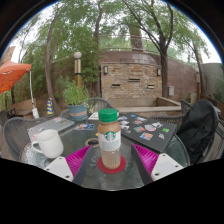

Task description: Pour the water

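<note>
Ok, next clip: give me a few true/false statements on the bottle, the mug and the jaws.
1. The bottle has a green cap. True.
2. The bottle lies on its side. False: it stands upright.
3. A white mug stands on the table, off to one side of the bottle. True.
4. The gripper holds the mug. False: the bottle stands between its jaws, the mug apart.
5. The scene is indoors. False: trees and a brick wall stand behind.
</note>
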Motion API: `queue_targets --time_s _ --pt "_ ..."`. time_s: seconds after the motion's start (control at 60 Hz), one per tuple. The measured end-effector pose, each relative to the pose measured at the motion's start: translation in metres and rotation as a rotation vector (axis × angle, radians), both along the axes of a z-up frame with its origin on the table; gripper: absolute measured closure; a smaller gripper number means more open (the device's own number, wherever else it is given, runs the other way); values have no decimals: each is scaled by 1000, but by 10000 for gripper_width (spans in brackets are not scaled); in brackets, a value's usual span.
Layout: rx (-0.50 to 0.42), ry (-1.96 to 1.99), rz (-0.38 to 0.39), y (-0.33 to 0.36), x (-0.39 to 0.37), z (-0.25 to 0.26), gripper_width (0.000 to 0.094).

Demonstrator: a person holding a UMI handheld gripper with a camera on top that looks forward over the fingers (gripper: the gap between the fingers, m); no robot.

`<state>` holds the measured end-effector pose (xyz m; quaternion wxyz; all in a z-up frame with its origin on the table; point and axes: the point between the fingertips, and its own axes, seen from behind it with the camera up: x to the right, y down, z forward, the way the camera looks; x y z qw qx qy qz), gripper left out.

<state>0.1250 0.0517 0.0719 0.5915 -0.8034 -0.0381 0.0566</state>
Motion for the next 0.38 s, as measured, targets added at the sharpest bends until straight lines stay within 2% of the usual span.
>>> queue_targets --time_s 0.183,0.383 --pt "49 -30 -31 -98 13 35 91" --pt "63 64 -10 -209 14 60 93"
